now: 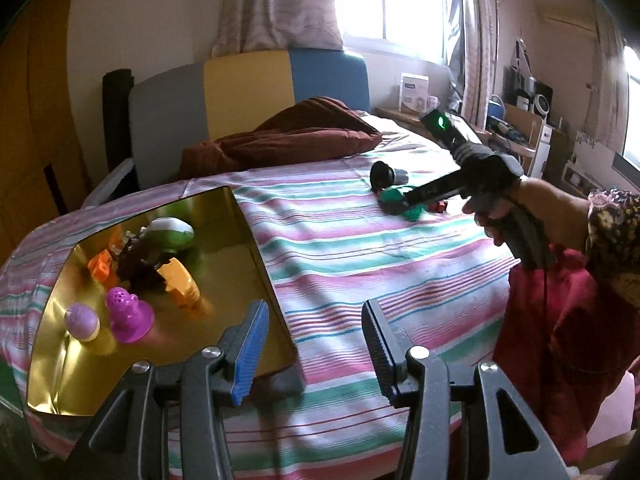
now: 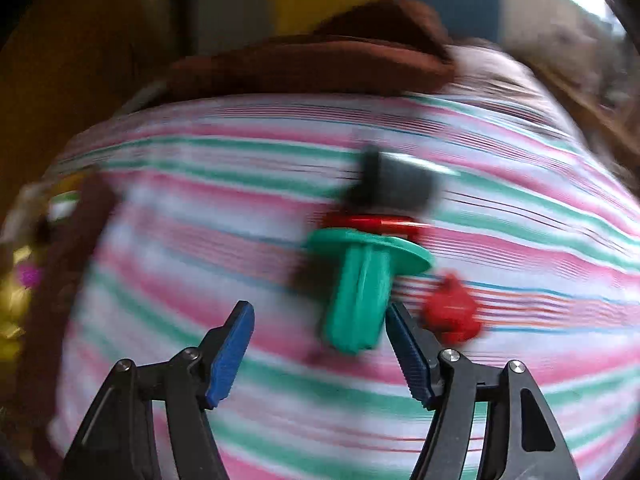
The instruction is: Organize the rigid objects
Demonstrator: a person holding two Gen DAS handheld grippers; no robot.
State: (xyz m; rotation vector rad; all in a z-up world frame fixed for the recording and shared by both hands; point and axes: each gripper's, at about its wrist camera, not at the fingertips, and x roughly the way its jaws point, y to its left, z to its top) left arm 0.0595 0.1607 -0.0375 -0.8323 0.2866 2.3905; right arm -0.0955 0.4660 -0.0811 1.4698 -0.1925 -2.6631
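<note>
Toys are lying scattered on a bed point(image 1: 360, 240) covered with a pink, green and white striped sheet. In the right wrist view, the right claw point(image 2: 320, 344) is hanging open above the sheet, gripping nothing. A green toy piece point(image 2: 360, 292), shaped like a flat disc with a ribbed stem, is lying just ahead of the claw, its stem reaching down beside the inner face of the right-hand finger; blur is making it impossible to tell whether finger and stem are touching. A small red piece point(image 2: 452, 316) is sitting just outside that same finger. Farther ahead, beyond the green disc, a red ring-like piece point(image 2: 372, 222) and a dark grey cylinder-like object point(image 2: 396, 184) are lying close together. This whole view is smeared, so fine shapes are hard to make out.

In the left wrist view, the left claw point(image 1: 314, 344) is also standing open and empty. A gold tin box point(image 1: 256, 260) is sitting ahead and to its left, the near corner lying between the fingers. Inside are a magenta bell-shaped toy point(image 1: 128, 312), a lilac-topped egg shape point(image 1: 82, 322), orange pieces point(image 1: 180, 280) and a green-and-white toy point(image 1: 170, 232); a dark object among them is unclear. Far ahead to the right, a hand point(image 1: 548, 216) is holding the other tool over the green piece.
</note>
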